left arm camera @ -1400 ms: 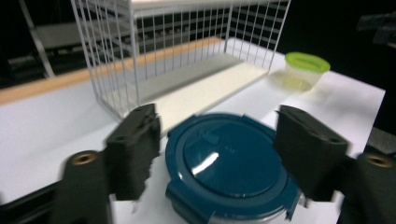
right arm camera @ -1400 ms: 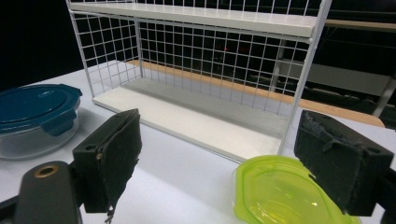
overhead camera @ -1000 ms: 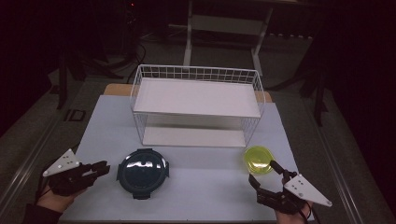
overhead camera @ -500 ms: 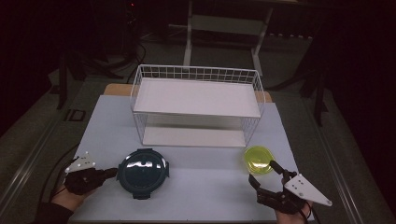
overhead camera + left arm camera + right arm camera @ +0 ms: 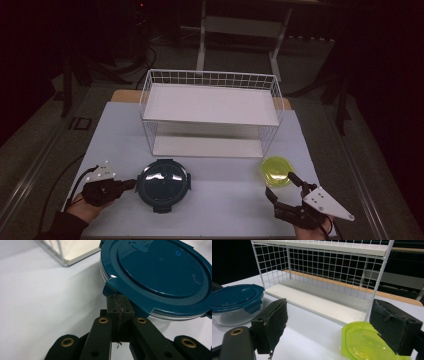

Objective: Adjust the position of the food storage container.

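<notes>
One teal-lidded container, one yellow-green container, two grippers, apparently.

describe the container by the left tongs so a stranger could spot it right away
Start at the white wire rack in the middle of the table. In front of its left end sits a round clear container with a dark teal clip lid. Its neighbour at the right is small, yellow-green and lidless.

A white wire rack stands mid-frame on the pale table. At lower left the left gripper points right, its closed tips at the rim of the dark blue lidded bowl, seemingly touching it. At lower right the right gripper is spread wide just below the yellow-green container.
</notes>
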{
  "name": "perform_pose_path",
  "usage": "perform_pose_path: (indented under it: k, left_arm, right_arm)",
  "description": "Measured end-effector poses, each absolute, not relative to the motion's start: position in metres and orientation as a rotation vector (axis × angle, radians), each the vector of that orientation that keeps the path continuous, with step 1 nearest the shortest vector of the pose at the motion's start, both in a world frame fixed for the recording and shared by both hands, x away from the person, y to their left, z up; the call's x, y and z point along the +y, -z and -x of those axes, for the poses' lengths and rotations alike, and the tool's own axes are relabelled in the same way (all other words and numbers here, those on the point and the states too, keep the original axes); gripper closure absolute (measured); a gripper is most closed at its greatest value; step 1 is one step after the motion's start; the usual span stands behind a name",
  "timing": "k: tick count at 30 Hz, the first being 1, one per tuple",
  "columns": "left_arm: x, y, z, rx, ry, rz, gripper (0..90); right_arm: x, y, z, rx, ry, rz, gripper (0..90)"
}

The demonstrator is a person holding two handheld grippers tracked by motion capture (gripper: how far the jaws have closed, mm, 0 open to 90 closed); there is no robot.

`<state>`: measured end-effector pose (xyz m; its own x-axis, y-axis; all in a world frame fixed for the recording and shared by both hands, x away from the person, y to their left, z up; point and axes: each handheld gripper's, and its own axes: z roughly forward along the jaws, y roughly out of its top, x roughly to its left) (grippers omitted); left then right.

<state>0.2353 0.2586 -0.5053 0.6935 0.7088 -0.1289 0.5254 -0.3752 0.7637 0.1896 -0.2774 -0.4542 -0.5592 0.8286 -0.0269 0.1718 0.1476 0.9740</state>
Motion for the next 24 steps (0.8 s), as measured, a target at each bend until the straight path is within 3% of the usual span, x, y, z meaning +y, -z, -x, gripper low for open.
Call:
perform_pose_path:
  k: [24]
  left_arm:
    - [0.205, 0.508, -0.251, 0.838, -0.193, -2.073, 88.8]
  right_arm:
    - [-0.276, 0.455, -0.19, 1.855, -1.446, -0.95, 14.6]
